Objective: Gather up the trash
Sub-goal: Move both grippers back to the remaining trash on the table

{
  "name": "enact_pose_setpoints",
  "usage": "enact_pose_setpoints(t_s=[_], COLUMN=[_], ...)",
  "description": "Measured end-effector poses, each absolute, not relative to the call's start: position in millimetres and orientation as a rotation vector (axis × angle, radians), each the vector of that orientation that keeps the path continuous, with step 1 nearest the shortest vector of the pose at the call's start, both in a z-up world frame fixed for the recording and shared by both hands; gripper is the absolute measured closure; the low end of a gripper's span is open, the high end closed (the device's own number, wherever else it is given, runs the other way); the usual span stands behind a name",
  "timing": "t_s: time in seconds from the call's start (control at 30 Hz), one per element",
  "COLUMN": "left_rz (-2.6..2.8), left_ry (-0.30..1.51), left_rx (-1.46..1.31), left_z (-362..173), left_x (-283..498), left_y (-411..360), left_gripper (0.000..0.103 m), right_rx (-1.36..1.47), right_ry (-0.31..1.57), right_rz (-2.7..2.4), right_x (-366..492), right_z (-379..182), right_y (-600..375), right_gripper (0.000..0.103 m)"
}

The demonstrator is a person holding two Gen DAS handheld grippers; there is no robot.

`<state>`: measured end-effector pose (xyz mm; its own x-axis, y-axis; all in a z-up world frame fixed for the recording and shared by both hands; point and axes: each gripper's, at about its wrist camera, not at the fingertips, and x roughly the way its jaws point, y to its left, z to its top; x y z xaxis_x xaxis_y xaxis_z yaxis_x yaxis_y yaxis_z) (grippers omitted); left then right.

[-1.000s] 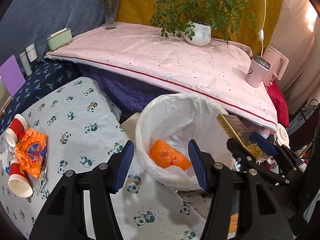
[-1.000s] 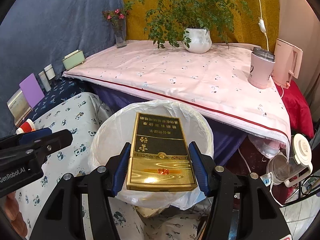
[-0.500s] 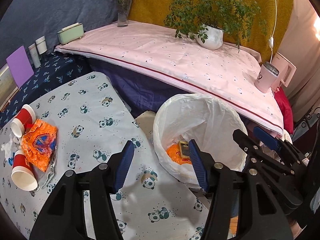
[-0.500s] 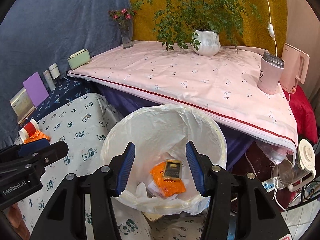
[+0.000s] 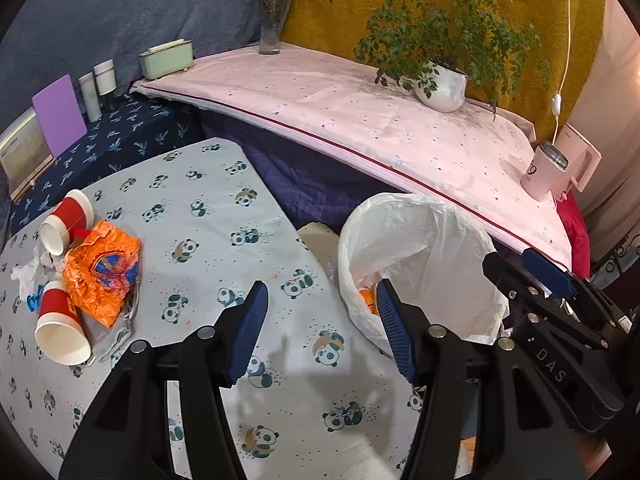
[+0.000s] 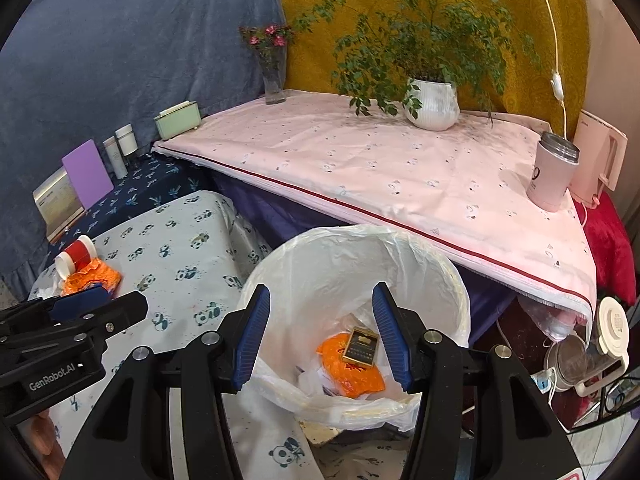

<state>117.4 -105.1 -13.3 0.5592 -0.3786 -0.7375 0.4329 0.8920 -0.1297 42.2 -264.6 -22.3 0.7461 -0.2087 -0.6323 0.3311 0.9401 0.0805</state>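
Left claw (image 5: 320, 330) stands part open with nothing between its blue pads, positioned low centre of the left wrist view above the panda-print counter (image 5: 224, 216). Right claw (image 6: 318, 334) is likewise part open and empty, low centre of the right wrist view, directly over the mouth of the trash bin (image 6: 456, 280) (white liner bag folded over the rim). Inside the bin, at lower centre of that view, an orange wrapper (image 6: 354, 372) lies at the bottom with a gold-and-black box (image 6: 360, 346) resting on top of it, both well below the pads and untouched. In the left wrist view the bin (image 5: 400, 216) sits right of centre, just beyond the counter's edge. Uncollected items remain at the left of that frame, grouped close together on the counter: one red paper cup (image 5: 66, 220) on its side at upper left of the group, a second red paper cup (image 5: 60, 330) on its side below it, a crumpled orange bag (image 5: 102, 272) between and touching them, and white tissue scraps (image 5: 30, 270) at the far left edge. Both claws are well apart from this group.
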Motion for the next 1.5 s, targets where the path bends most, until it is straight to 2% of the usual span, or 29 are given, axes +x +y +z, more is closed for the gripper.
enact_pose_setpoints(t_s=[0.13, 0.73, 1.13, 1.5], left_rz=[-0.443, -0.172, -0.031, 0.022], left_ry=[0.85, 0.842, 0.865, 0.945], left_rx=[0.045, -0.12, -0.202, -0.271], left_z=[-12.2, -20.1, -38.1, -67.2], left_x=[118.1, 129.5, 137.3, 164.0], left_y=[-86.3, 50.3, 124.8, 157.5], left_gripper=[0.049, 0.029, 0.024, 0.023], right_rx=[0.174, 0.072, 0.007, -0.036], right_ry=[0.658, 0.675, 0.704, 0.74], right_rz=[-0.273, -0.097, 0.024, 0.108], right_x=[45.5, 71.5, 93.0, 118.3], right_z=[-15.3, -10.9, -17.2, -32.0], right_y=[-249.3, -148.1, -74.8, -27.9], right_gripper=[0.051, 0.051, 0.051, 0.049])
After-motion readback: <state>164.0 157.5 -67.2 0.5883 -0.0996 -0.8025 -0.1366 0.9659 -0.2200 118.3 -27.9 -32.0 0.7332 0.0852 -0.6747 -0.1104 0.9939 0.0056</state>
